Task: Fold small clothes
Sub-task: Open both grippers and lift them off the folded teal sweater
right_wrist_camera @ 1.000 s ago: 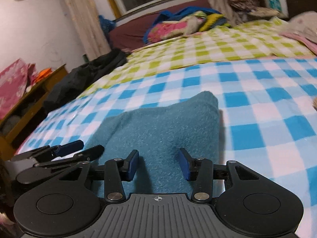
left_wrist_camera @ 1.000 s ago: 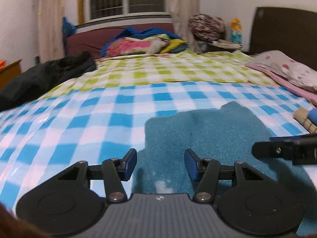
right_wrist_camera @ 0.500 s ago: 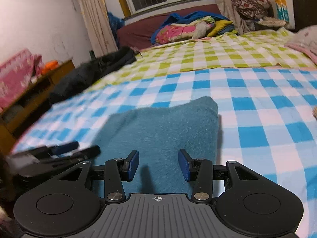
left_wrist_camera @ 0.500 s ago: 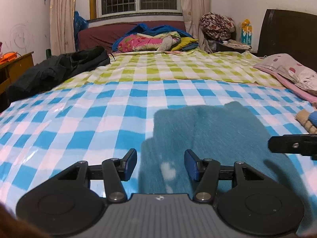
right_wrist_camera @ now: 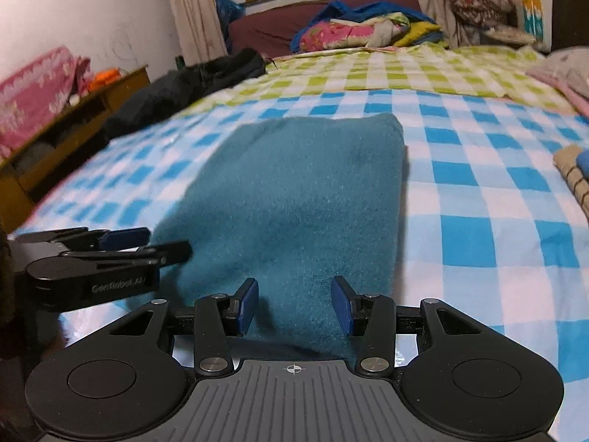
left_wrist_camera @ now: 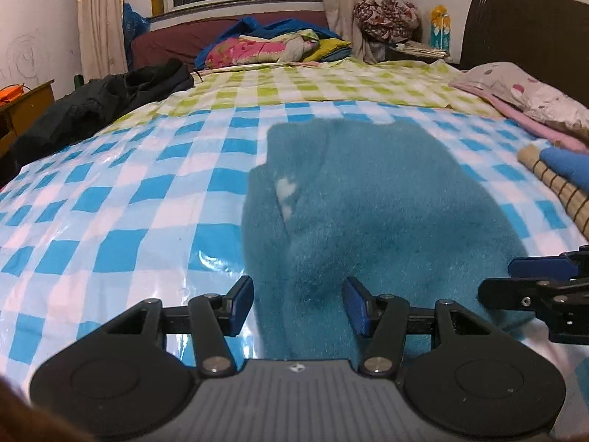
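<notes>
Checked bedsheet (left_wrist_camera: pixel 110 199) carries the teal garment (left_wrist_camera: pixel 368 202), long axis running away from both grippers; left gripper (left_wrist_camera: pixel 298 304) and right gripper (right_wrist_camera: pixel 294 305), jaws apart and gripping nothing, flank its near edge.

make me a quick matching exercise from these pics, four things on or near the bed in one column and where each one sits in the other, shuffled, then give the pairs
Things:
1. teal fleece garment
2. black jacket
3. striped folded cloth
4. pink floral bundle

Places:
A. far end of the bed, under the window
B. left edge of the bed
C. right edge of the bed, on the blue checks
D. middle of the blue checked sheet, just ahead of both grippers

Pairs: 1-D, 2-B, 3-C, 4-A
</notes>
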The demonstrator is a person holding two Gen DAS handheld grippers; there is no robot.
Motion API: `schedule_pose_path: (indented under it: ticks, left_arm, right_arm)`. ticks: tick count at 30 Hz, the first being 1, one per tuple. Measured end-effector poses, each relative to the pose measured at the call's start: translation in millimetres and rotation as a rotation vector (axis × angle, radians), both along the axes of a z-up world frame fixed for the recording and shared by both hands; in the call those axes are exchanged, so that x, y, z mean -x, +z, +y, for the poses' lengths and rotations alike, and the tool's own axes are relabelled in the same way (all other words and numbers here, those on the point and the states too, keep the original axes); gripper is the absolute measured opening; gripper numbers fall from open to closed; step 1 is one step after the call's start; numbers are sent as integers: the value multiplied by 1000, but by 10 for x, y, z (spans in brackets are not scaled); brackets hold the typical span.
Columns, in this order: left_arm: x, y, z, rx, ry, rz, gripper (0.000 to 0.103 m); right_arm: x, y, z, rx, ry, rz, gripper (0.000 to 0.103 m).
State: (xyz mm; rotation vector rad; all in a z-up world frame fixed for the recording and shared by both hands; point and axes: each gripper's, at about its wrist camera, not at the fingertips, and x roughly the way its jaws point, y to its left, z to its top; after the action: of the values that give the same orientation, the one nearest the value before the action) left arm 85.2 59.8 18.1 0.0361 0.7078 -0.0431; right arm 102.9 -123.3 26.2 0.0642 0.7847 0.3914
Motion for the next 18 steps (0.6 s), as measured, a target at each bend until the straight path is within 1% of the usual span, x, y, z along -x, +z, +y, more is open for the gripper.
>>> schedule_pose_path:
  ticks: [2,4,7,12,18]
  left_arm:
    - [-10,-12,-9,2,2,4,60]
    - [-63,-27,6,13,9,13,62]
    - [-147,-60,27,25,17,24,65]
    - [-218,-65,9,26,27,27,66]
    - [-75,12,-35,13,24,24,65]
  right_arm:
    - [-35,-48,57,29,0,-4,44]
    - [-99,-89,58,19,-21,15,45]
    - [-188,-111,80,14,-39,18,44]
    - [-359,-130,124,29,-74,20,44]
    - [-112,47,52,11,-65,-18,44]
